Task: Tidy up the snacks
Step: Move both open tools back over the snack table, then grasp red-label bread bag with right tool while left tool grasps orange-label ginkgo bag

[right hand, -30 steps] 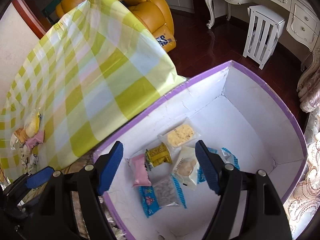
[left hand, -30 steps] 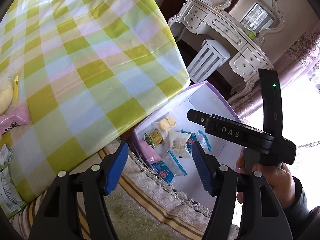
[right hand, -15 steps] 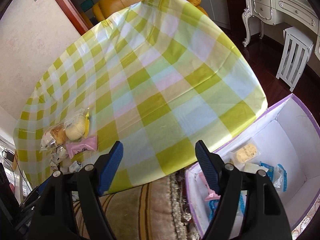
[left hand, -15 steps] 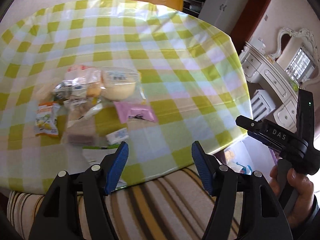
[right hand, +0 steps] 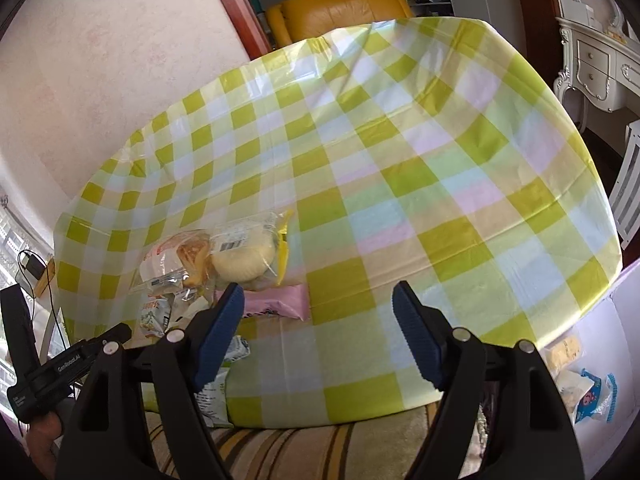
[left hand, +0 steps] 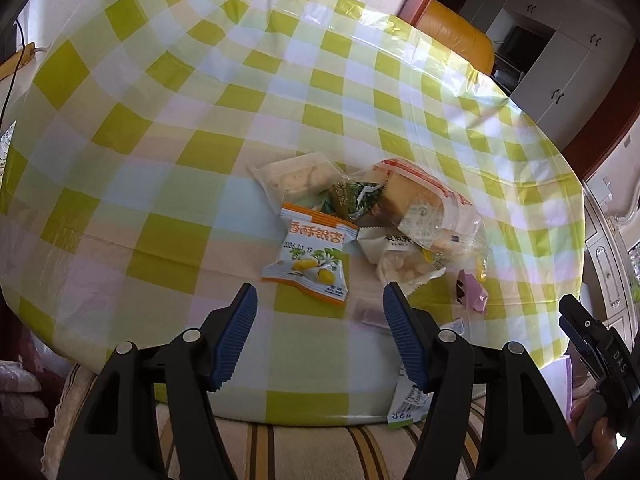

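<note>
A pile of snack packets lies on the yellow-checked tablecloth [left hand: 192, 160]. My left gripper [left hand: 319, 312] is open and empty, just short of a white-and-orange packet [left hand: 312, 256]. Behind that packet are a bagged bread [left hand: 432, 208], a dark green packet [left hand: 356, 196] and a pale packet [left hand: 292, 176]. A pink packet [left hand: 472, 292] lies to the right. My right gripper [right hand: 318, 308] is open and empty above the table's near edge. A bagged round bun [right hand: 244, 256] and the pink packet [right hand: 280, 304] lie by its left finger. The white box with a purple rim [right hand: 624, 280] holds several packets [right hand: 584, 392].
A striped cushion [right hand: 280, 452] runs under the table's near edge. A yellow armchair [right hand: 340, 4] stands behind the table and a white dresser [right hand: 600, 60] at the right. The other gripper [left hand: 600, 360] shows at the right edge of the left wrist view.
Both grippers swung away from the box and over to the table. The left one now faces the snack pile; the right one now has the box at its right edge. Both stayed open and empty.
</note>
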`<state>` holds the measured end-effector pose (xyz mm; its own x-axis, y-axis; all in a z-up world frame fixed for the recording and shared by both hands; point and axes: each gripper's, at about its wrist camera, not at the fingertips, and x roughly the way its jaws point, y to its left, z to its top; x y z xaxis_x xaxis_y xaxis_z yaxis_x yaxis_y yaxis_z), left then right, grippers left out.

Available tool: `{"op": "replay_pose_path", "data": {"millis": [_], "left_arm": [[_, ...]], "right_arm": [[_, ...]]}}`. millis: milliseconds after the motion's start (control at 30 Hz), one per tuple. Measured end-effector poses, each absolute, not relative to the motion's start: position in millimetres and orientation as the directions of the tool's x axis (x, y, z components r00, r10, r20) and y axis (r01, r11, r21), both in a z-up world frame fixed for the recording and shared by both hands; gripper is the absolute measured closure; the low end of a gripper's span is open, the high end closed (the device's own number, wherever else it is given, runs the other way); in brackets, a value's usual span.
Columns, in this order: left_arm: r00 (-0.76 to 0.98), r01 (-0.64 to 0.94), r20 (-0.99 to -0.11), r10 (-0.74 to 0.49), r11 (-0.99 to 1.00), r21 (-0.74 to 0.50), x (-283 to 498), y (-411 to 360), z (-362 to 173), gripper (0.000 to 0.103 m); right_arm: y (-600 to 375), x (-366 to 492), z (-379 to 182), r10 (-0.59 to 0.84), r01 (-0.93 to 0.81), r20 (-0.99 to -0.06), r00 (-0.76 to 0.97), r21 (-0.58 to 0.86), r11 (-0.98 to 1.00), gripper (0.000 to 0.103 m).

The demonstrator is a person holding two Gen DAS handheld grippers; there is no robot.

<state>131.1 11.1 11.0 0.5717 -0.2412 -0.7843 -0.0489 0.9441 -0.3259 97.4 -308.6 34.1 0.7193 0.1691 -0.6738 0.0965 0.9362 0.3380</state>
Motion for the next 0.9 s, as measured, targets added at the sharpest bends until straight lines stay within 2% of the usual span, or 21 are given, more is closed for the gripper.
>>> {"op": "replay_pose_path", "data": {"millis": [200, 433, 800, 900], "left_arm": [[0.537, -0.025, -0.805, -0.252, 0.949, -0.314, 154, 9, 1, 0.037], [0.513, -0.034, -0.826, -0.235, 0.955, -0.293, 174, 12, -12, 0.036], [0.508, -0.020, -0.826, -0.245, 0.955, -0.295, 181, 10, -23, 0.037], [0.507, -0.009, -0.825, -0.250, 0.955, -0.295, 182, 8, -25, 0.038]], "right_arm": [[-269, 121, 47, 0.265, -0.015, -0.647, 0.715, 0.364, 0.931, 0.025], [-218, 166, 58, 0.333, -0.101, -0.676, 0.658, 0.359, 0.928, 0.024], [-158, 227, 34, 0.256, -0.204, -0.799, 0.544, 0.170, 0.964, 0.023], [-158, 233, 27, 0.243, -0.201, -0.815, 0.526, 0.159, 0.967, 0.023]]}}
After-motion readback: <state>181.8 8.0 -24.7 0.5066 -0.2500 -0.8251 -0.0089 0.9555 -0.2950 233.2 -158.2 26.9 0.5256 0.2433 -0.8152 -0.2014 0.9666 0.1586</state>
